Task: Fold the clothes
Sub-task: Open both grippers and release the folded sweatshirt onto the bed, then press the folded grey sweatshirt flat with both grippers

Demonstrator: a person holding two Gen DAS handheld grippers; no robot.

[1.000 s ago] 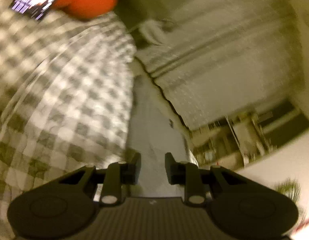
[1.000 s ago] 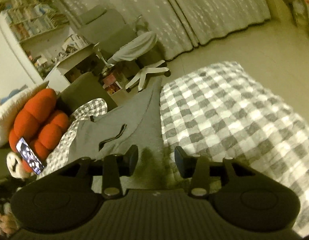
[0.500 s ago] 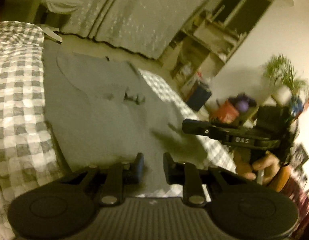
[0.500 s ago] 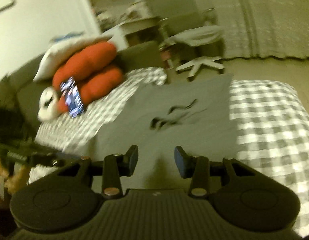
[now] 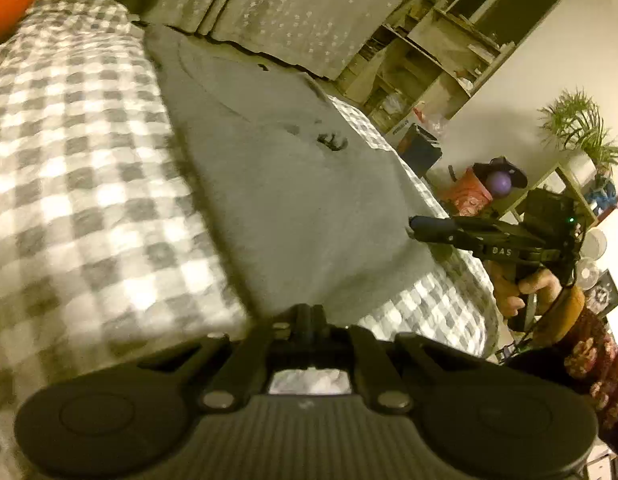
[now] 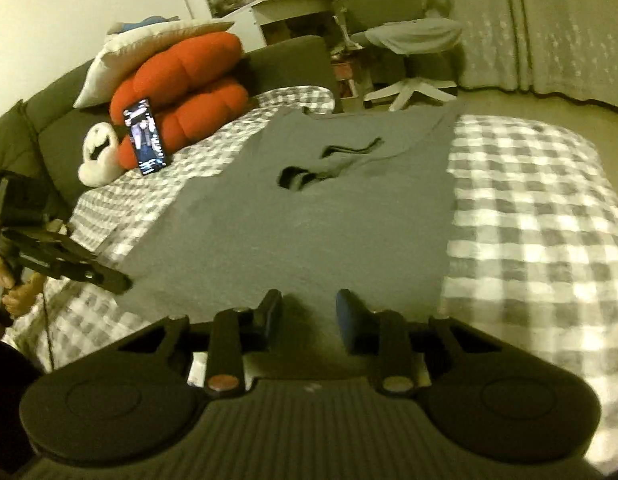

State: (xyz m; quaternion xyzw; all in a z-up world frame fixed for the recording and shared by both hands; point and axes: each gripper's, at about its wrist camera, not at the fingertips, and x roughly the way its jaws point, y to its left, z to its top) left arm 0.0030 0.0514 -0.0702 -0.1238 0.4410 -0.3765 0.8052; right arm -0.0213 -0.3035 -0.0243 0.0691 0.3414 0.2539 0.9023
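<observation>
One garment: grey T-shirt [image 6: 309,216], spread flat on the checked bedcover [image 6: 541,208].
Long axis: runs from the near hem at the grippers to the far neckline, toward the curtain [image 6: 549,20] and office chair [image 6: 413,40].
Neck end: points away from both cameras.
Left gripper [image 5: 309,318]: fingers pressed together at the near hem; whether cloth is pinched cannot be told.
Right gripper [image 6: 309,312]: jaws closing, gap remaining, hem cloth between the fingers, not yet pressed.
Beside shirt: red cushion [image 6: 181,80], phone [image 6: 145,136] leaning against it.
</observation>
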